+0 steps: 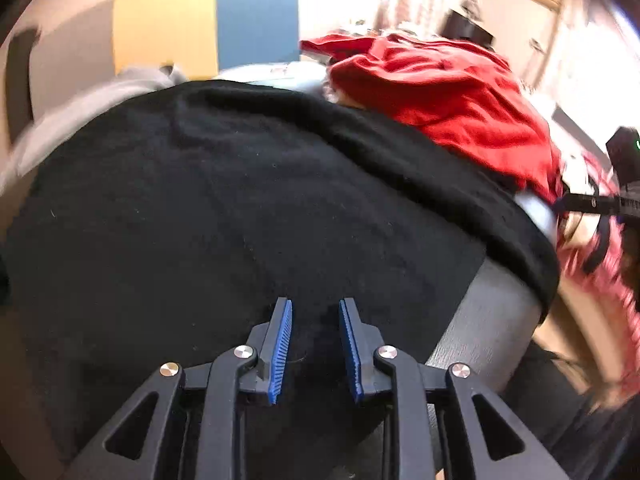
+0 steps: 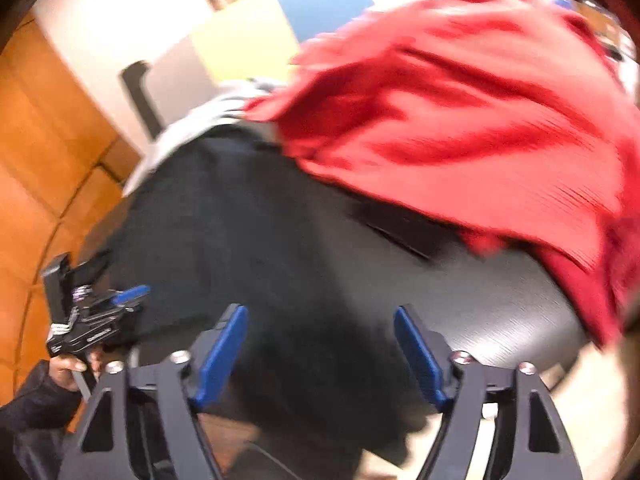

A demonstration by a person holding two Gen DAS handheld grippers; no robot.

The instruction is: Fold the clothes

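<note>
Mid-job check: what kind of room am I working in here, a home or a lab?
Probably a home room, not a lab. Loose laundry, a black garment and a red garment, lies piled on a dark table. An orange wood-look floor and a white wall lie beyond.

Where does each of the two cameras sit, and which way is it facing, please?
Left wrist: on the left gripper, angled down at the black garment; its blue-padded fingers show, the right gripper at the far right.
Right wrist: on the right gripper, angled down; left gripper and hand show.
Shared: black garment, red garment, dark tabletop.
</note>
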